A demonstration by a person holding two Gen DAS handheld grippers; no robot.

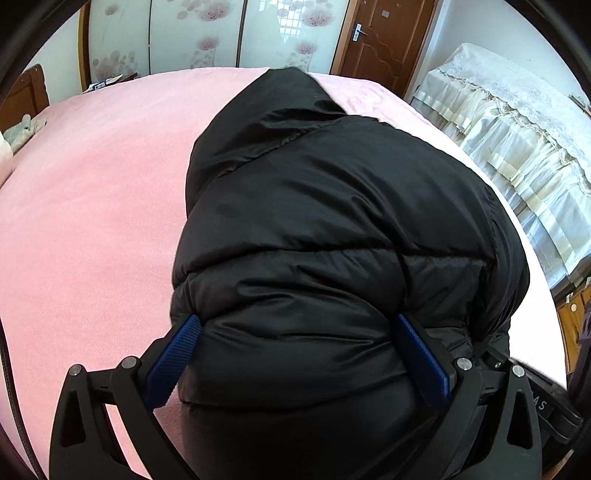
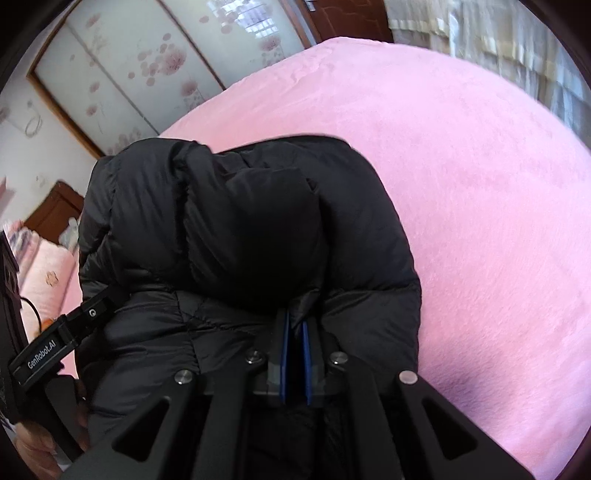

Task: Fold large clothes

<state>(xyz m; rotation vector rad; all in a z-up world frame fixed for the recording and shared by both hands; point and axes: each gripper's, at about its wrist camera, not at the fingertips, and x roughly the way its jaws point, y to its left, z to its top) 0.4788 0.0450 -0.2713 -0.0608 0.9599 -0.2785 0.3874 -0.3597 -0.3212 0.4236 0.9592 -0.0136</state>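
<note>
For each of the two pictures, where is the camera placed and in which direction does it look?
Left wrist: on the left gripper, looking down over the black puffer jacket and pink bed cover; jaws wide around a jacket fold.
Right wrist: on the right gripper, looking down; jaws shut on jacket fabric; the left gripper shows at left.
Shared: jacket, bed cover, floral wardrobe doors.

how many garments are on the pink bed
1: a black puffer jacket, bunched on the pink bed, between the open left gripper's fingers and pinched by the right gripper. More could lie hidden beneath it.
</note>
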